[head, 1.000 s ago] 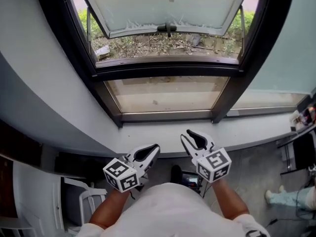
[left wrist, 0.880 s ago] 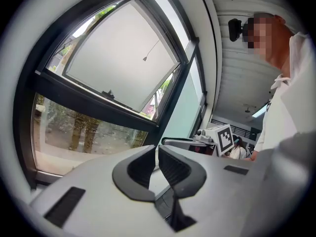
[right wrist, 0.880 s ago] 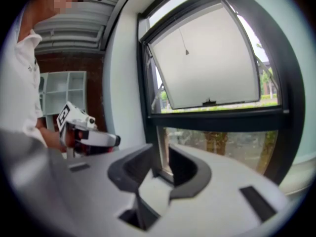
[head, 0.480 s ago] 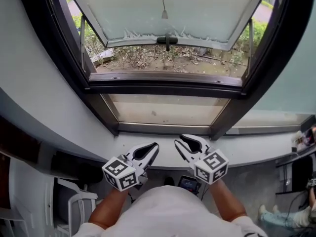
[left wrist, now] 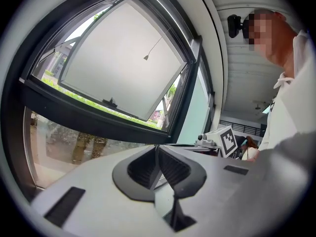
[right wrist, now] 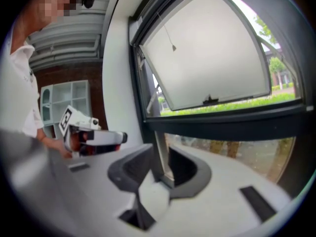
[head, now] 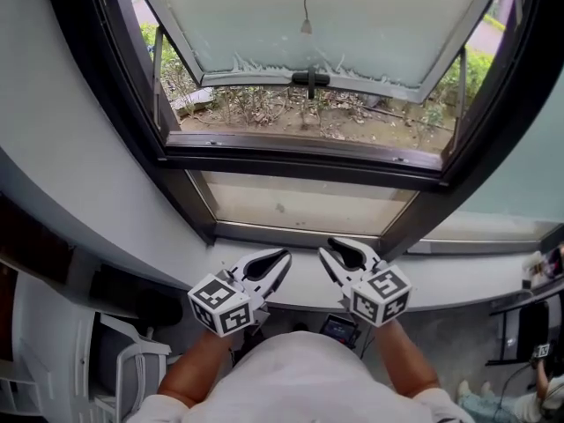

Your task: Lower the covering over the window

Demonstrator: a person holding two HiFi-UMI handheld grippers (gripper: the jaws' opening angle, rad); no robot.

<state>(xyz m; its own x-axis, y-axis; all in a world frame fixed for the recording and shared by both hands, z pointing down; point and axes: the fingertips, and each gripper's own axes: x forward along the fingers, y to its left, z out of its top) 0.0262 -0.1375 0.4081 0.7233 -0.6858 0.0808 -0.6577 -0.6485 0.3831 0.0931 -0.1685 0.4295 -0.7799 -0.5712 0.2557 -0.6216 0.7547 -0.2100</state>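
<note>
A dark-framed window (head: 300, 152) fills the head view, and its frosted sash (head: 352, 16) is tilted outward. A thin cord with a small cone pull (head: 306, 26) hangs in front of the sash; the cone pull (left wrist: 147, 57) shows in the left gripper view, and the cone pull (right wrist: 173, 47) in the right one. No covering is in view. My left gripper (head: 283, 256) is shut and empty over the white sill (head: 458, 285). My right gripper (head: 337, 248) is beside it, open with nothing between its jaws. Both point at the window, well below the pull.
A lower fixed pane (head: 300, 208) sits under the sash, and a black handle (head: 310, 79) is on the sash's bottom rail. A white chair (head: 132, 359) stands at lower left and a small device (head: 337, 329) lies on the floor. A person (head: 546, 386) is at far right.
Both grippers have moved forward toward the window and now reach over the sill. The head view has tipped slightly. The jaws look the same as before.
</note>
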